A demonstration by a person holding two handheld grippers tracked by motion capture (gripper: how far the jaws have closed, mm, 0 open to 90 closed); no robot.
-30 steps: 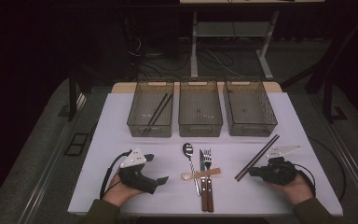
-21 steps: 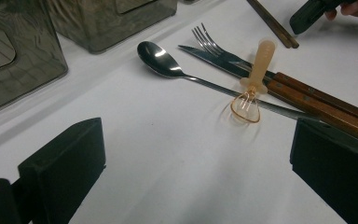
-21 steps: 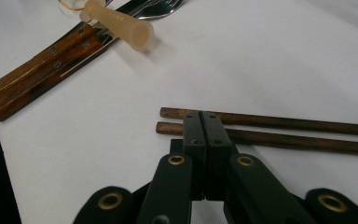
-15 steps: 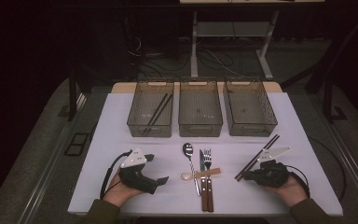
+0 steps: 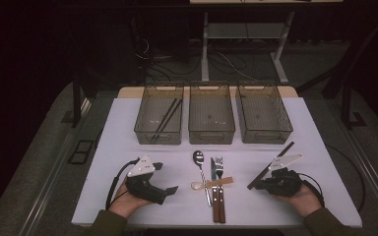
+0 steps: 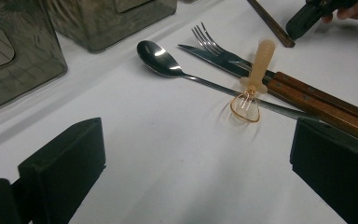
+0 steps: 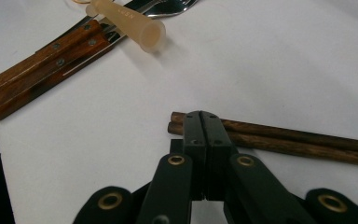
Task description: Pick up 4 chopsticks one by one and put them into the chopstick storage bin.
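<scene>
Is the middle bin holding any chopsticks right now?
No, in the high view the middle bin looks bare, while dark chopsticks lie in the left bin.

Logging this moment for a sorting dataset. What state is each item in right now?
Left hand-held gripper: open, empty.
Right hand-held gripper: shut on chopsticks, which lie on the table.
Left bin: holds a chopstick pair.
Middle bin: empty.
Right bin: empty.
Spoon, fork, knife: lying flat, unsorted.

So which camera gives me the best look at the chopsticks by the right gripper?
The right gripper view: the chopsticks lie side by side on the table, their ends under the closed right gripper. The high view shows them as a thin dark diagonal; the left gripper view catches one end.
</scene>
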